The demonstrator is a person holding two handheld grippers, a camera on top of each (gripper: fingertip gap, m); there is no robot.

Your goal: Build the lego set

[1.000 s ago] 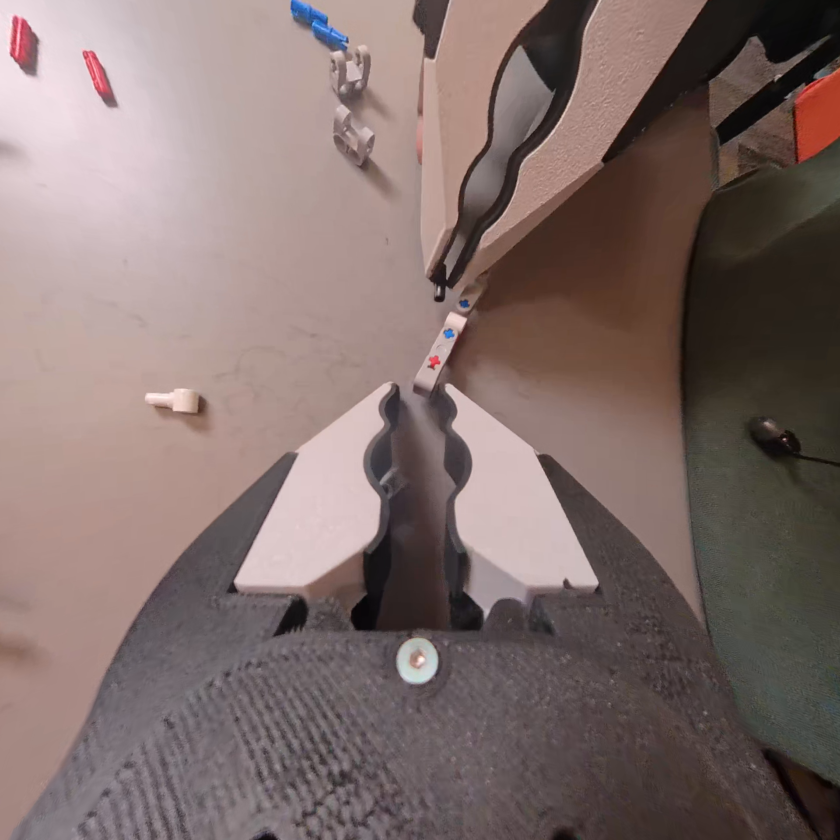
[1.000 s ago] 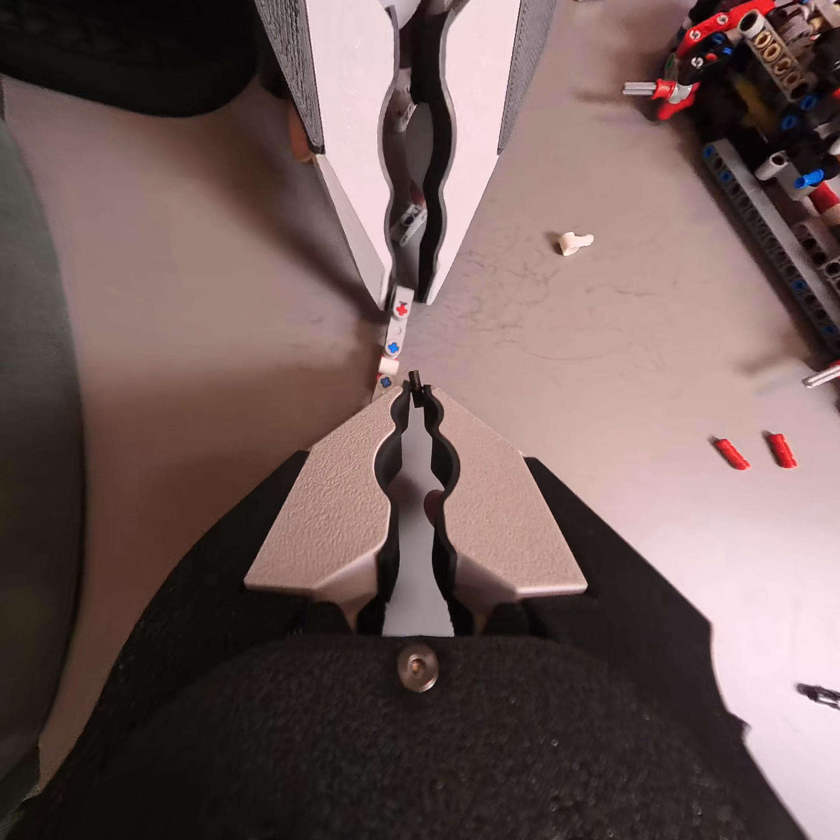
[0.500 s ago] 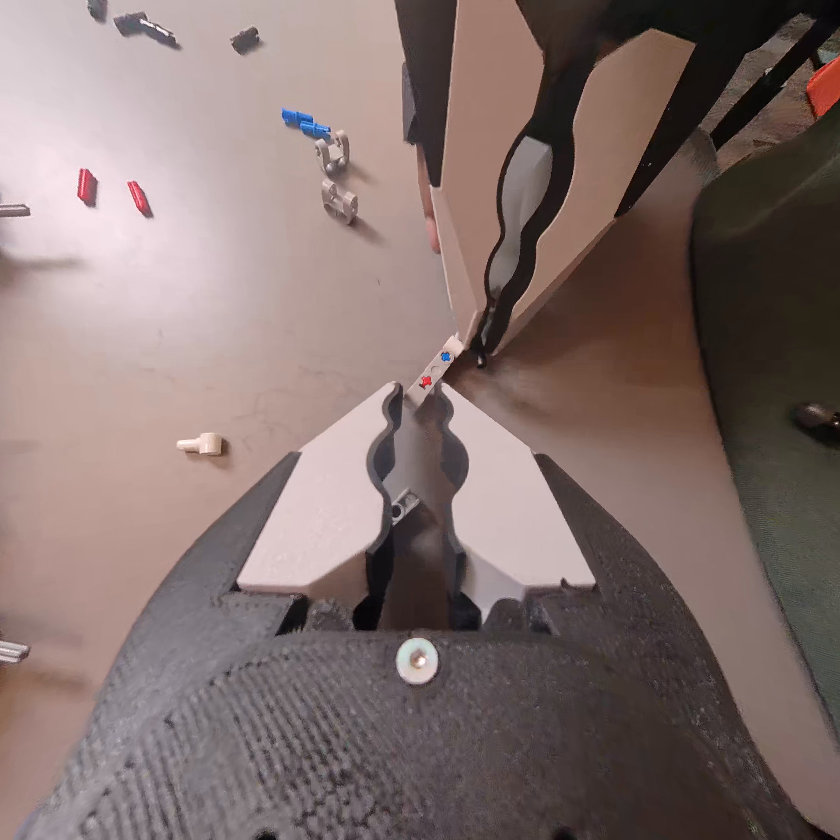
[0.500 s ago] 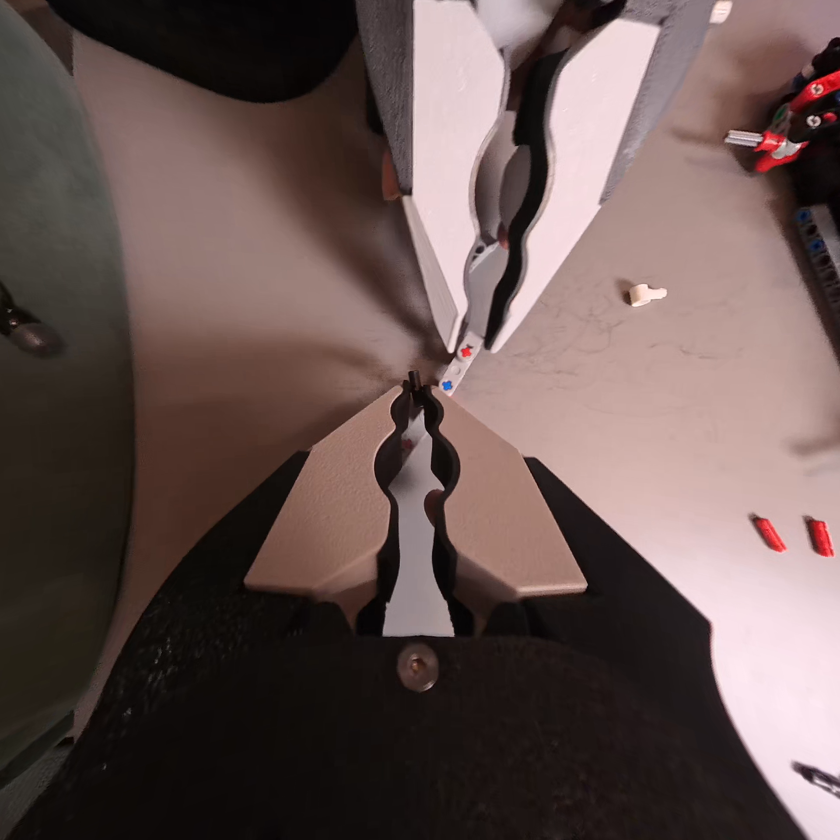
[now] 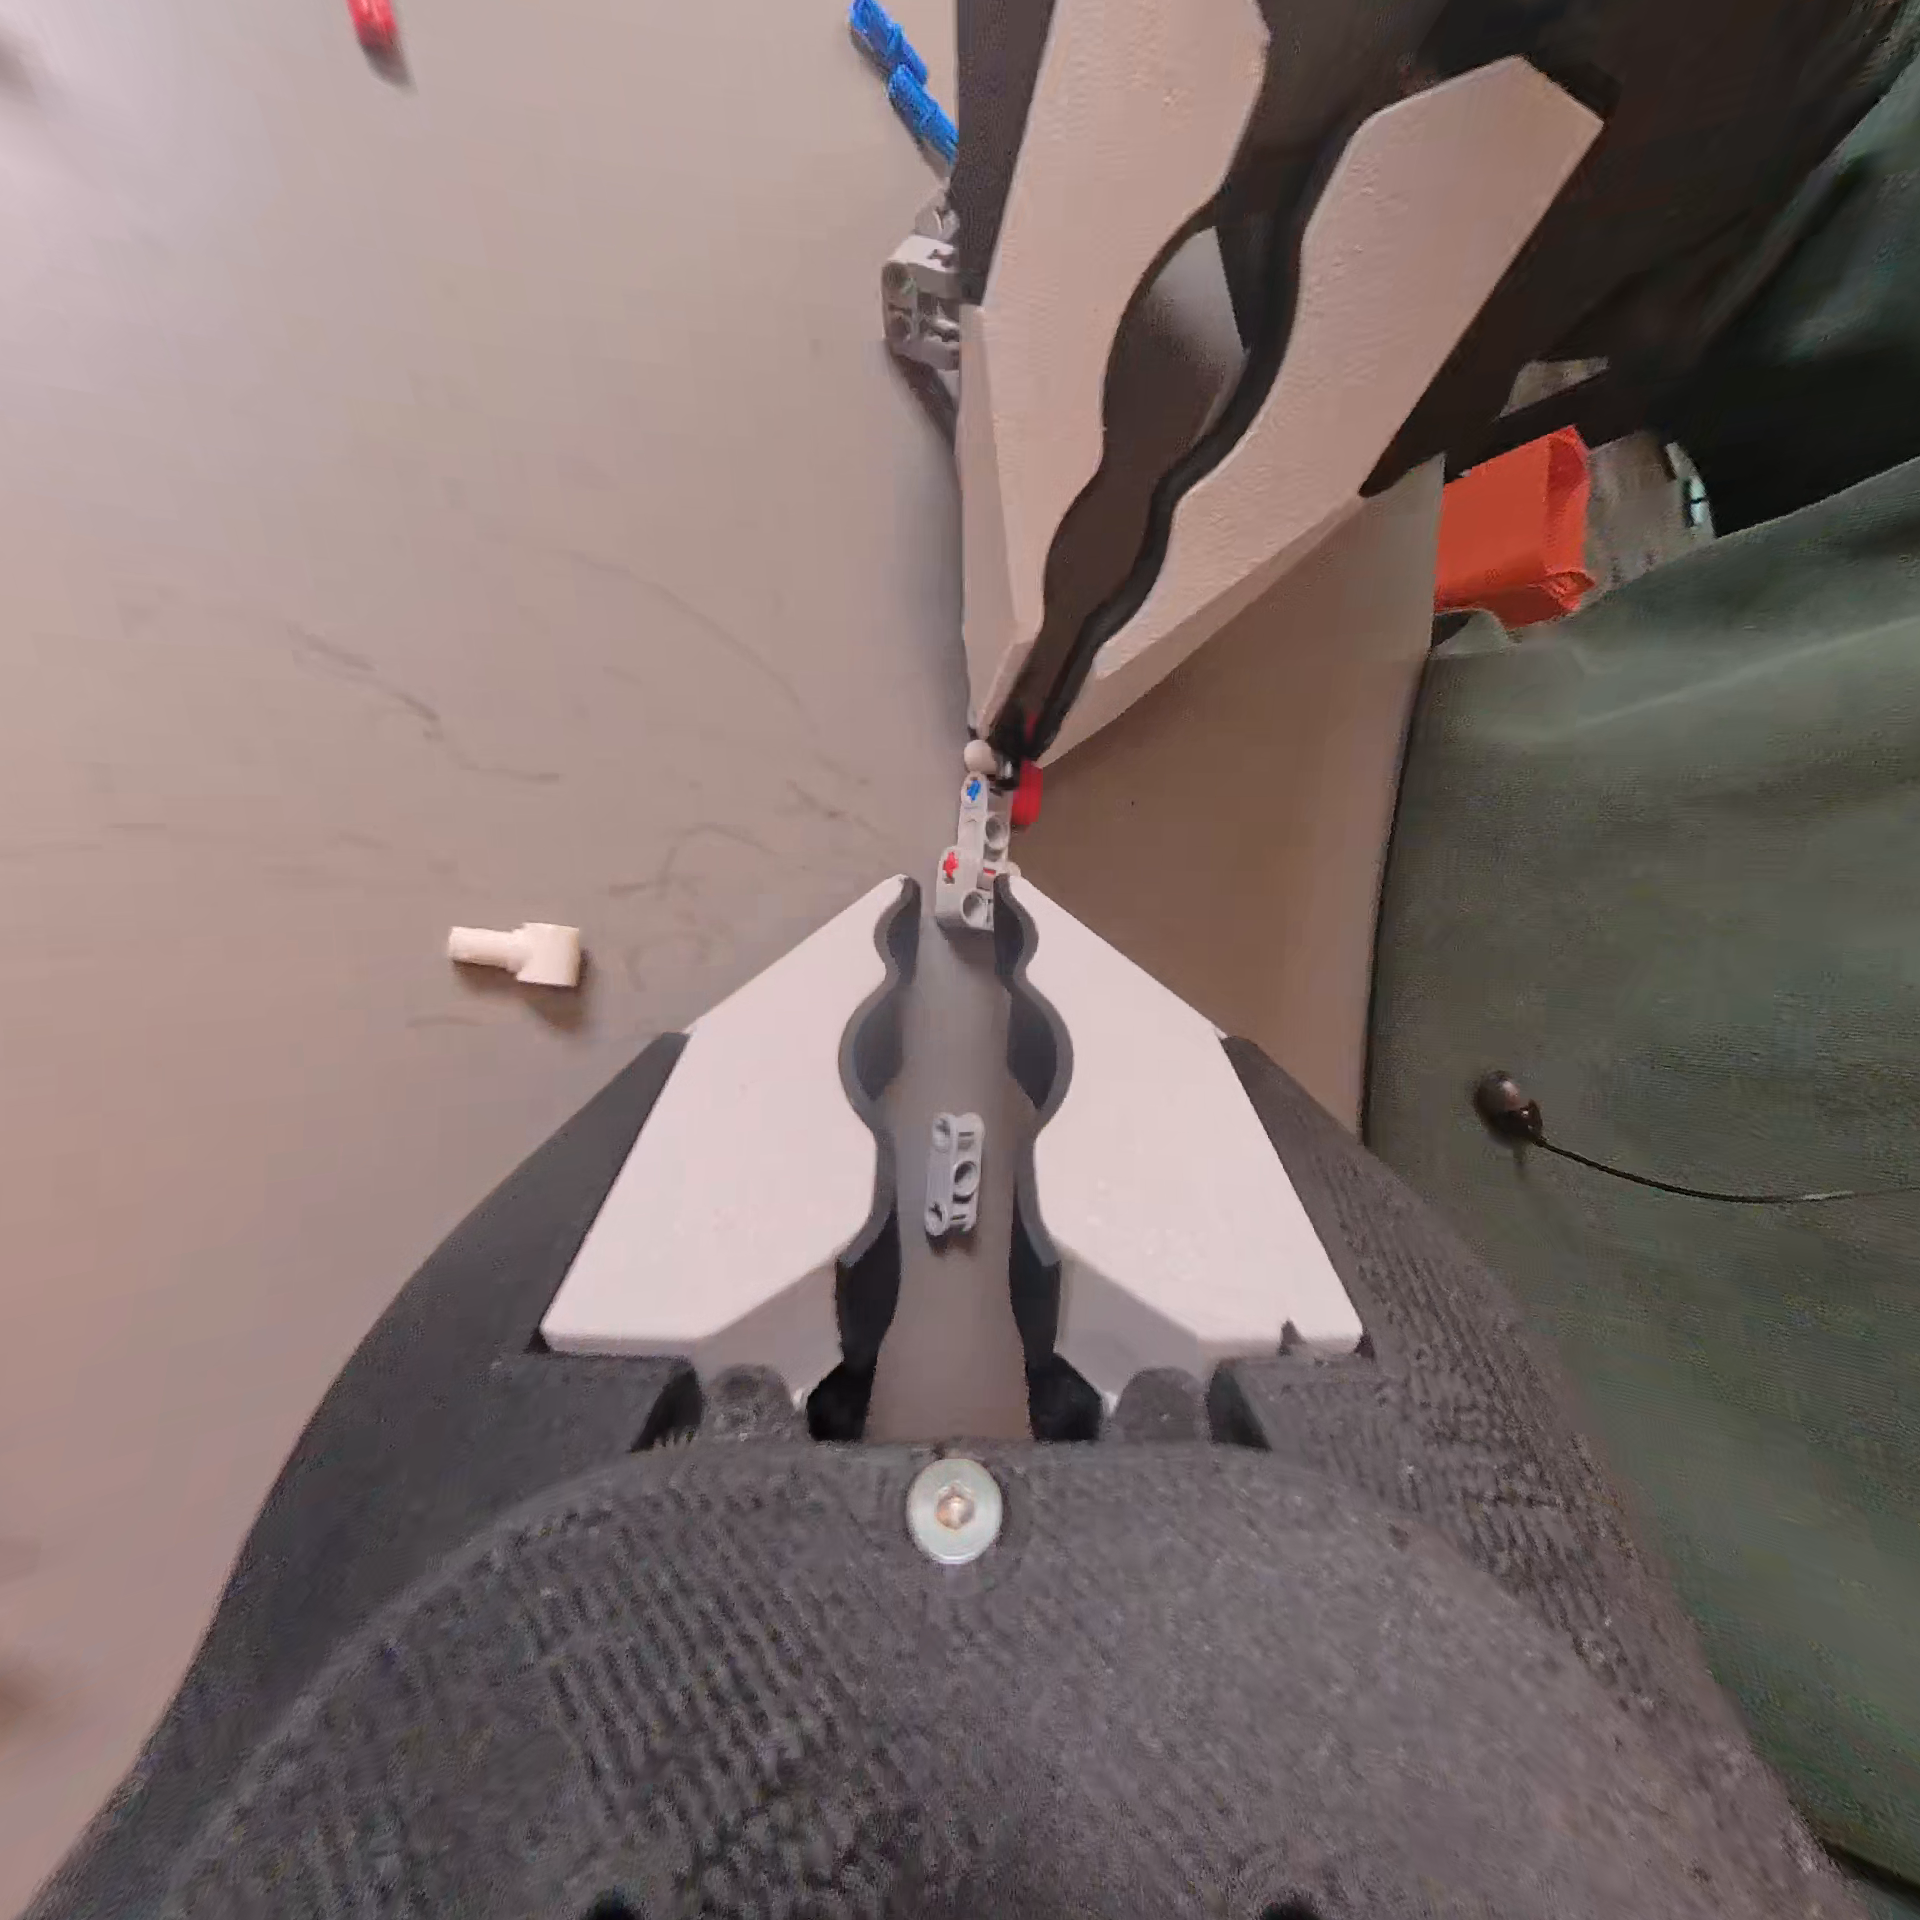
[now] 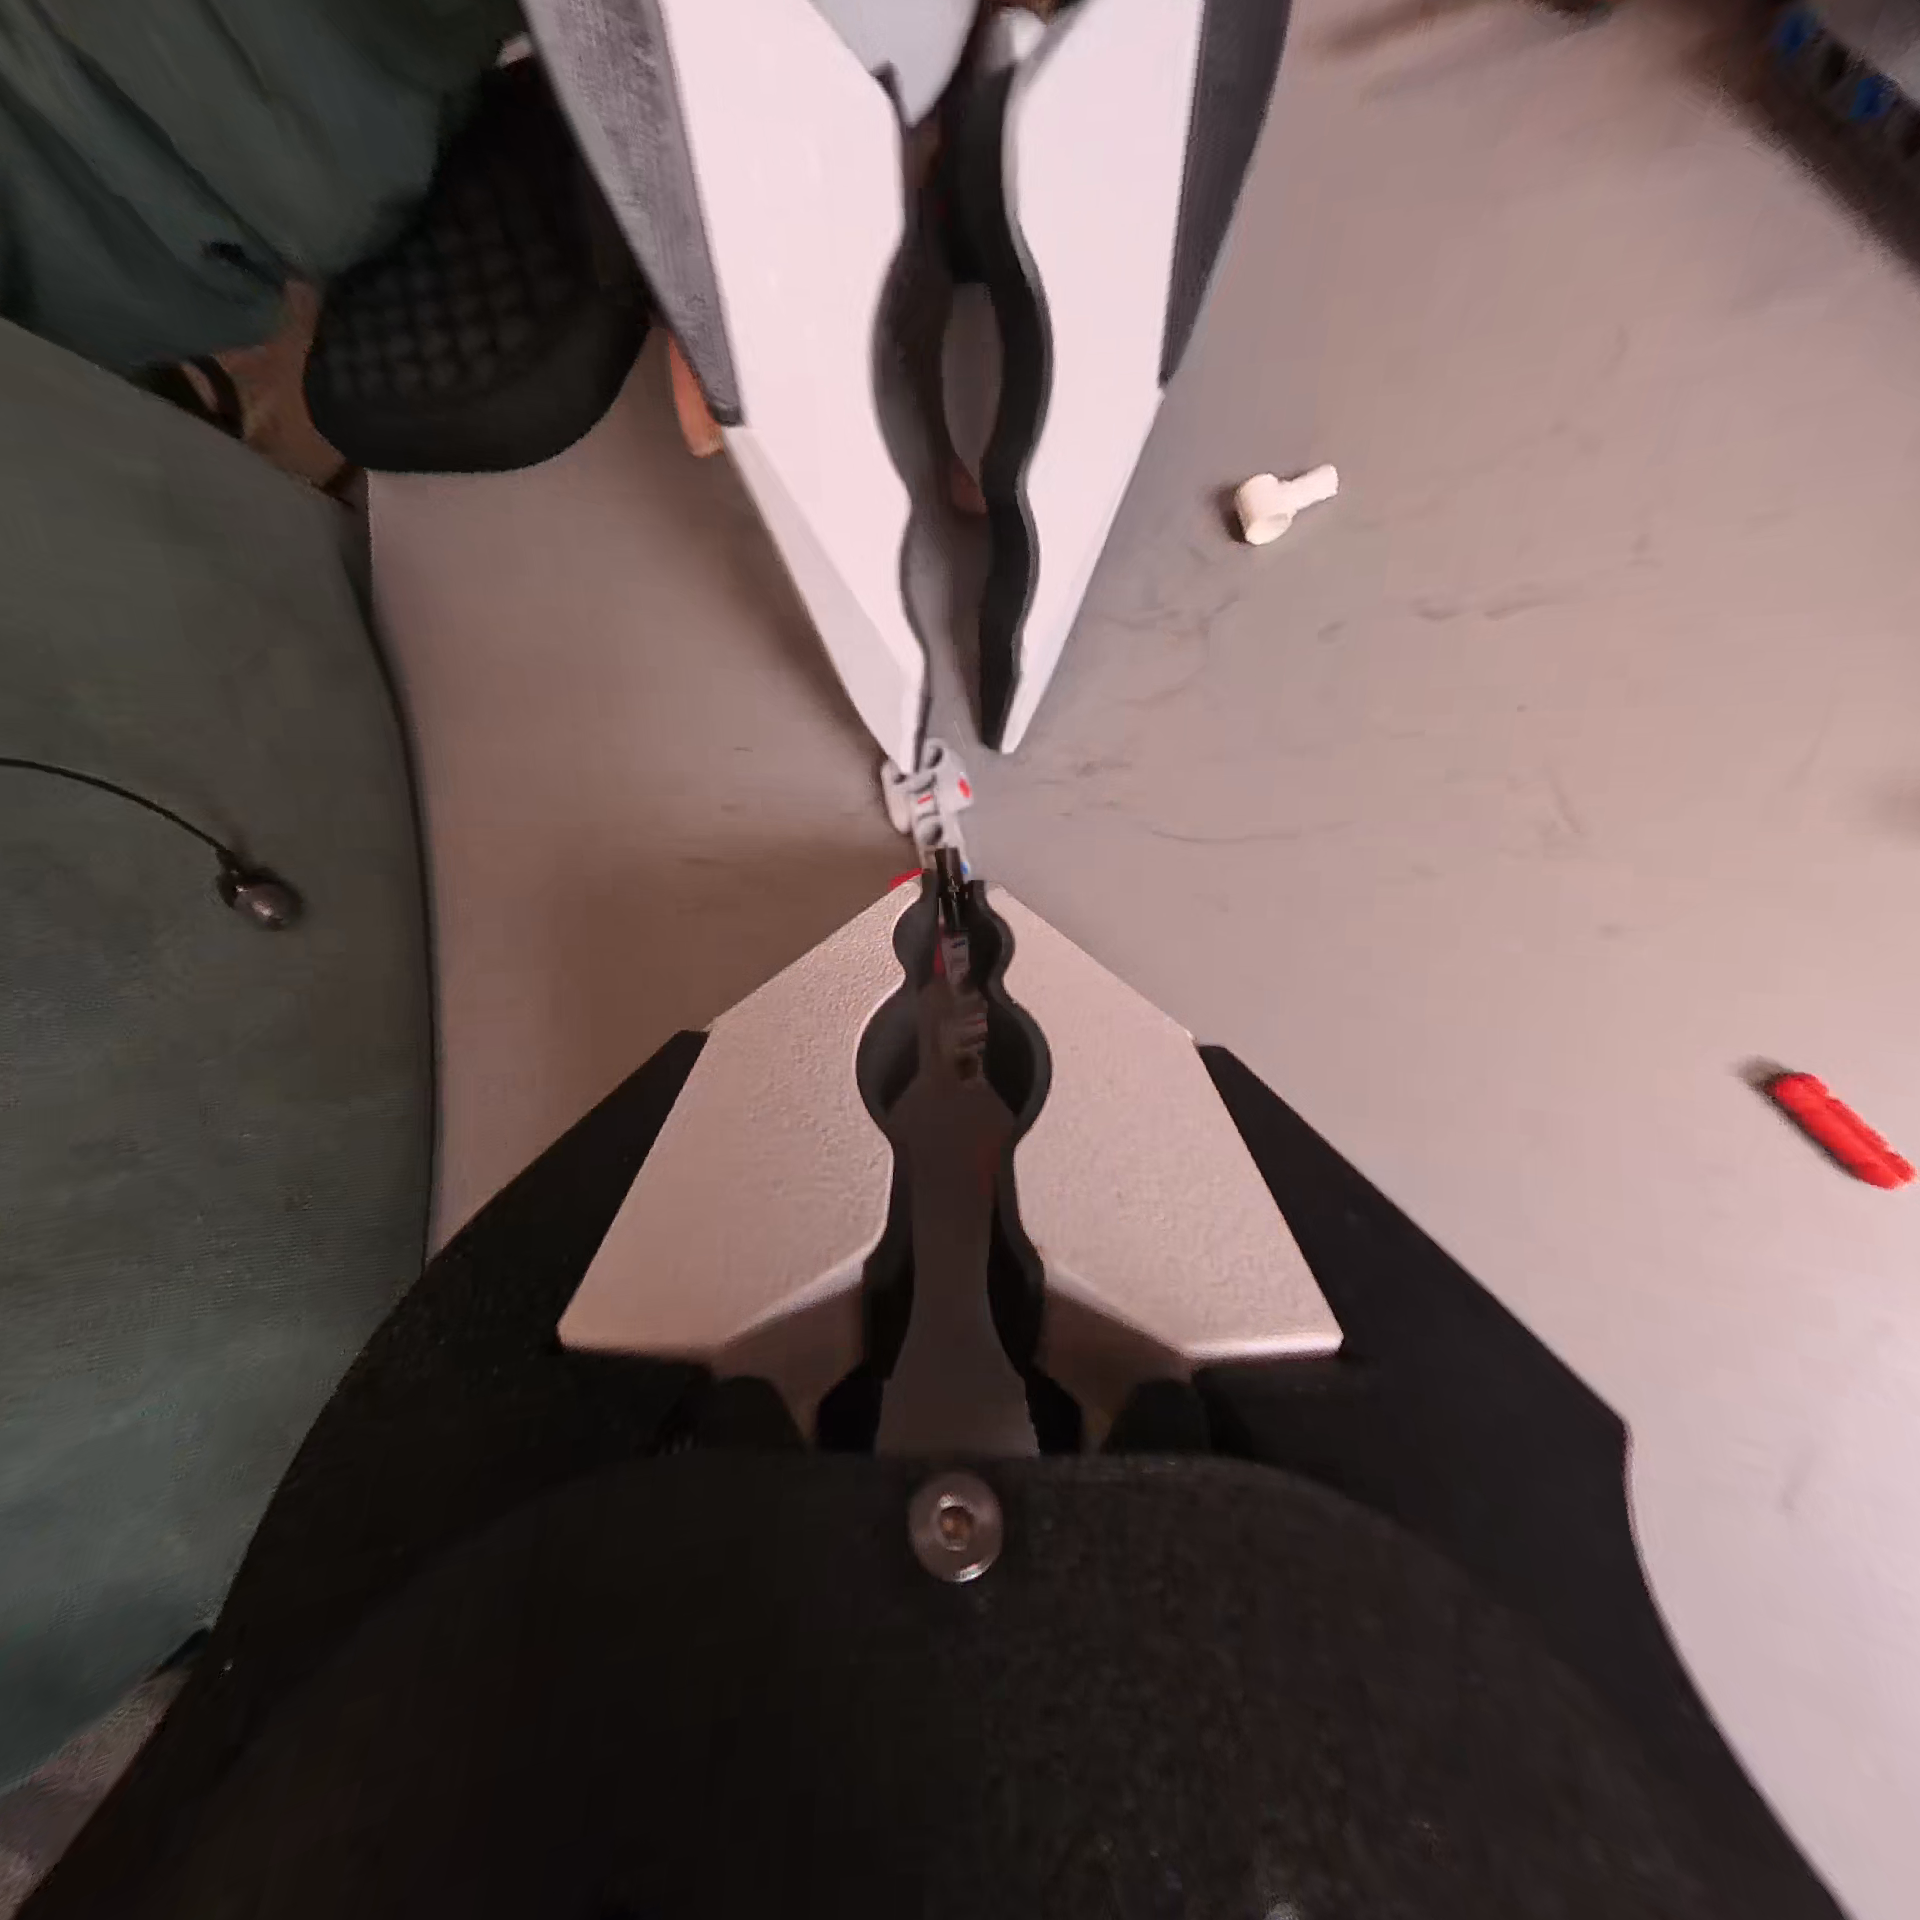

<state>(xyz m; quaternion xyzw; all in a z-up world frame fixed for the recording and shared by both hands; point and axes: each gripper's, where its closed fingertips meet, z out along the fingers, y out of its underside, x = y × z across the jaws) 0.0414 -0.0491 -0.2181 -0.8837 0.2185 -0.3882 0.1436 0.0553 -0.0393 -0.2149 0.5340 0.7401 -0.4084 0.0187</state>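
My left gripper (image 5: 961,899) is shut on one end of a short light grey beam (image 5: 974,857) that carries blue and red pins. The beam sticks out forward from the fingertips, above the grey table (image 5: 416,520). My right gripper (image 6: 951,896) is shut on a small black pin (image 6: 948,881). The two grippers face each other tip to tip. The pin's end (image 5: 1006,743) sits against the far end of the beam (image 6: 928,798). A small red part (image 5: 1027,795) shows beside that joint. A small grey piece (image 5: 956,1174) shows through the gap between the left fingers.
On the table lie a white connector (image 5: 516,951) (image 6: 1283,502), a red pin (image 6: 1839,1132), blue pins (image 5: 904,73) and a grey connector (image 5: 920,307). A green garment (image 5: 1662,935) (image 6: 156,1039) borders the table's edge. An orange object (image 5: 1512,540) lies beyond it. The grippers are tip to tip, or close to it. The small grey piece (image 5: 956,1174) sits 6 cm or so from the ends of my left fingers.
Both grippers have turned so that the beam and the black pin now line up end to end. The pin has moved from beside the beam to its far end.
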